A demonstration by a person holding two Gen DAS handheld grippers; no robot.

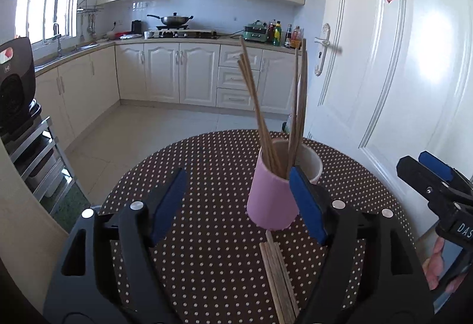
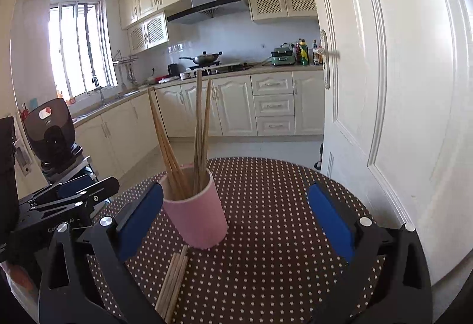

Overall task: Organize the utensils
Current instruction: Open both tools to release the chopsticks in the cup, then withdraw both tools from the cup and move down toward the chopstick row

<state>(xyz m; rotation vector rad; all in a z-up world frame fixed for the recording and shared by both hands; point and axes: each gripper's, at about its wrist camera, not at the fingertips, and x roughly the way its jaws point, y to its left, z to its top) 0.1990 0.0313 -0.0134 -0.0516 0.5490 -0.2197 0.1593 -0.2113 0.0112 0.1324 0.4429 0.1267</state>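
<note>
Nearest, at the bottom of the left wrist view, the left gripper (image 1: pixel 236 202) is seen w/ jaws spread and nothing clamped; its right pad (image 1: pixel 307 205) overlaps the pink cup (image 1: pixel 270 199) in the picture, but contact cannot be told. The right gripper (image 2: pixel 235 220) is likewise released, jaws wide apart, w/ the cup seen just beside its left pad (image 2: pixel 139 223) and no grip on it.

Loose chopsticks (image 1: pixel 279 279) are laid flat in a bundle at bottom centre, approx. 4–5 sticks, one end near the cup's base. One cup is counted, upright, near the middle of the round dotted table (image 2: pixel 266 235). Upright chopsticks (image 2: pixel 201 128) are held in it in 2 clusters, roughly 7 in all; exact count cannot be told.

Open tabletop is left to the right of the cup in the right wrist view. The far table edge is seen beyond the cup, then bare floor (image 1: pixel 165 122) up to the cabinets. A white door (image 2: pixel 399 87) is stood close by the table's right edge.
</note>
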